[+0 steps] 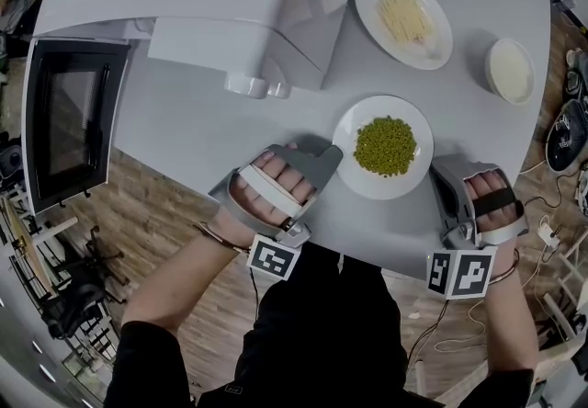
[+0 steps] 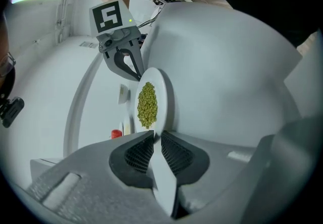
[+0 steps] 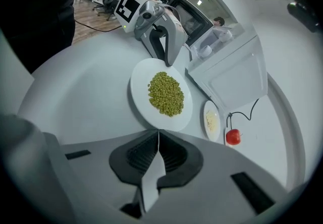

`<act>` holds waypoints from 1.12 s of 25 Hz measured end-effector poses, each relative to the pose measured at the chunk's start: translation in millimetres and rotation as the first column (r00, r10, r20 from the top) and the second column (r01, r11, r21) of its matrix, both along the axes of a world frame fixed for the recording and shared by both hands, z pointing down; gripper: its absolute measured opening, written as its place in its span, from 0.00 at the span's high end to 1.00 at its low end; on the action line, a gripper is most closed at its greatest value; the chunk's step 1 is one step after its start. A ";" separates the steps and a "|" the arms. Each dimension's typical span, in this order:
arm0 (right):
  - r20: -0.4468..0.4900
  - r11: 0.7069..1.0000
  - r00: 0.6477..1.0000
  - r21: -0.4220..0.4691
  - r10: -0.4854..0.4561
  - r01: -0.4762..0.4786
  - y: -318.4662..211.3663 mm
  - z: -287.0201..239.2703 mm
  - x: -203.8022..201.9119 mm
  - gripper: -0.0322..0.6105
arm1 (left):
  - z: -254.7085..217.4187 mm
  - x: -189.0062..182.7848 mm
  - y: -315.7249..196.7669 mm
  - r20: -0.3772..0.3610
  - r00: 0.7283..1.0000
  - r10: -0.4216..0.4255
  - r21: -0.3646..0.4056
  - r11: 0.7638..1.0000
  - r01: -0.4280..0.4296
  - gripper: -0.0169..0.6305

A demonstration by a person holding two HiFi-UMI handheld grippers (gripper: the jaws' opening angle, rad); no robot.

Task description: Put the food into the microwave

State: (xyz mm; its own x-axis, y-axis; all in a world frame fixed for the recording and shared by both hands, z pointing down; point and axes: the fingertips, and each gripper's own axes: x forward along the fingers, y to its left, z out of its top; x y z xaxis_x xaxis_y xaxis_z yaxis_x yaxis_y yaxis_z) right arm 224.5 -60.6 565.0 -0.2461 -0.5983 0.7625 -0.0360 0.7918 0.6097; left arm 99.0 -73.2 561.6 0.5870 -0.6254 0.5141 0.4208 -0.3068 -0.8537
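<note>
Glossy white plate [image 1: 395, 187] on matt grey table [image 1: 202, 130]; wood-plank floor [image 1: 138, 204].

green peas [image 1: 385, 146] on a white plate [image 1: 354, 167]; grey table [image 1: 184, 121]; black microwave door [image 1: 64, 121]; red fruit [image 3: 232, 137].

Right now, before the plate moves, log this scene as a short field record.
table: round, grey
target food: plate of green peas, near the person
left claw: shut on the plate's rim
right claw: shut, tips at the opposite rim, nothing between them
microwave: left in the head view, door looks closed
other food: plate of pale shreds, white bowl, red tomato
status: peas not yet in the microwave
</note>
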 end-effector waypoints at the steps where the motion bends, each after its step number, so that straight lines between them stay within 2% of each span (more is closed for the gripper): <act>1: 0.008 1.000 1.000 -0.002 0.005 -0.005 1.4 -0.2 0.0 0.92 | 0.0 0.1 0.4 0.004 1.000 0.007 0.003 1.000 -0.007 0.92; 6: 0.042 0.999 0.998 -0.010 0.042 -0.042 -1.9 -0.2 3.5 0.92 | 0.6 2.4 8.2 0.007 0.998 0.065 0.009 0.998 -0.065 0.92; 9: 0.052 0.999 0.997 -0.006 0.054 -0.054 -4.6 -2.7 5.9 0.92 | -0.4 4.0 12.2 -0.013 0.997 0.070 0.001 0.998 -0.070 0.92; 14: 0.008 0.997 1.000 0.071 0.016 -0.016 -5.4 -3.5 7.8 0.92 | -10.1 5.7 13.0 -0.067 0.995 0.072 0.011 0.997 -0.072 0.94; 17: -0.022 0.992 1.000 0.126 -0.007 0.010 -6.3 -1.7 8.6 0.90 | -10.1 6.7 13.9 -0.068 0.994 0.087 0.015 0.996 -0.086 0.94; 22: -0.078 0.965 0.995 0.247 -0.067 0.085 -7.7 -6.1 5.4 0.86 | -7.3 2.7 11.7 -0.079 0.995 0.067 -0.014 0.998 -0.068 0.94; 28: -0.077 0.953 0.993 0.285 -0.084 0.103 -10.9 -7.7 4.3 0.83 | -6.0 1.7 11.4 -0.081 0.994 0.068 -0.025 0.997 -0.071 0.94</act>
